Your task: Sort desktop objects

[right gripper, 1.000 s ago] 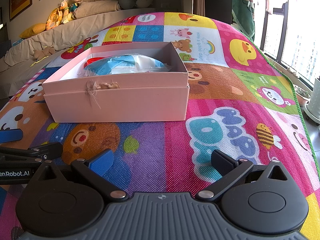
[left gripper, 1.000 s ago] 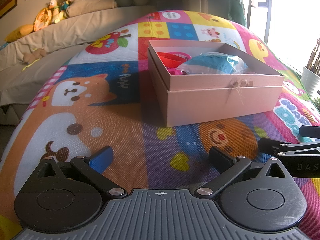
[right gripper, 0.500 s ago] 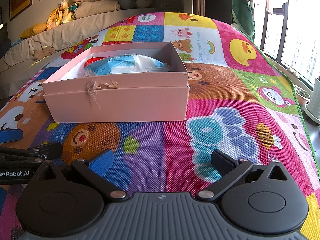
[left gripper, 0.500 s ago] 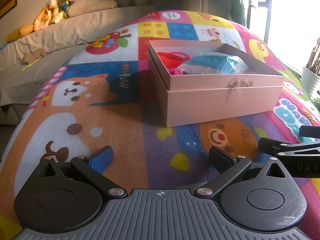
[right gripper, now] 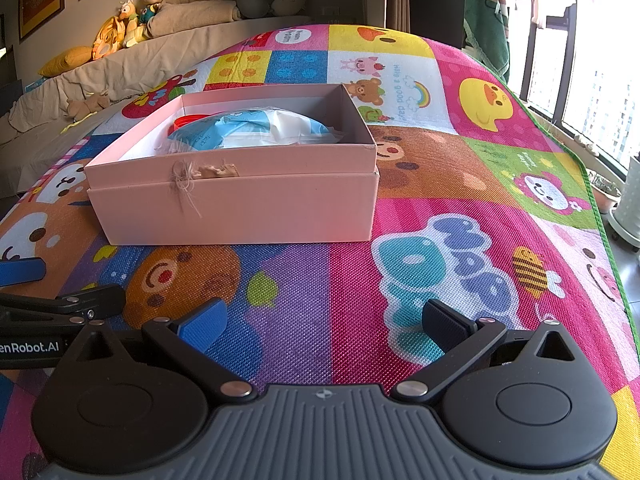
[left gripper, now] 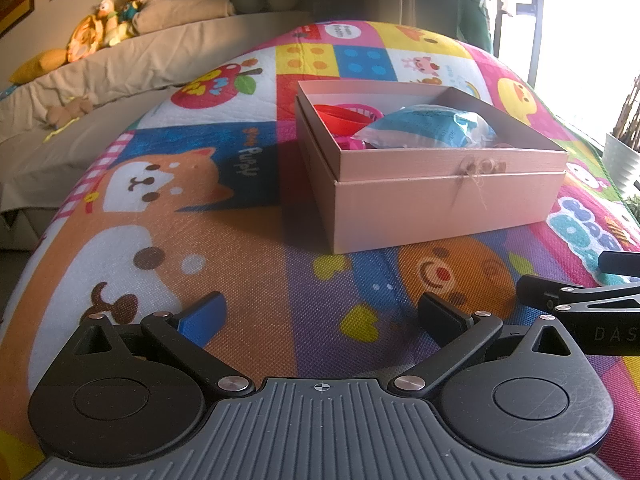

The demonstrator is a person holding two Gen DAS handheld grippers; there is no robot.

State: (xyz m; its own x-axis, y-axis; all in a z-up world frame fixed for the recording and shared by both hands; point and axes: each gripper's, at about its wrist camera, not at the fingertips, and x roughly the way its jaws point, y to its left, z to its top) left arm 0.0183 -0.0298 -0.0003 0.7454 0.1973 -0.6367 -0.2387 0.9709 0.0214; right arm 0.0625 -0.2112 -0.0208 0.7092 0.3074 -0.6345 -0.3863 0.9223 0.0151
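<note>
An open pink box (left gripper: 440, 204) stands on a colourful play mat (left gripper: 240, 248); it also shows in the right wrist view (right gripper: 240, 212). Inside lie a blue-and-white plastic packet (left gripper: 424, 128) (right gripper: 256, 130) and red and pink plastic items (left gripper: 344, 120). My left gripper (left gripper: 320, 312) is open and empty, low over the mat in front of the box. My right gripper (right gripper: 324, 320) is open and empty, just to its right. Each gripper shows at the edge of the other's view, the right one (left gripper: 580, 296) and the left one (right gripper: 60, 304).
A beige sofa (right gripper: 140, 64) with plush toys (right gripper: 132, 20) runs along the back left. A window and hanging clothes (right gripper: 488, 28) are at the right, with a white planter (right gripper: 628, 200) on the floor beyond the mat's green edge.
</note>
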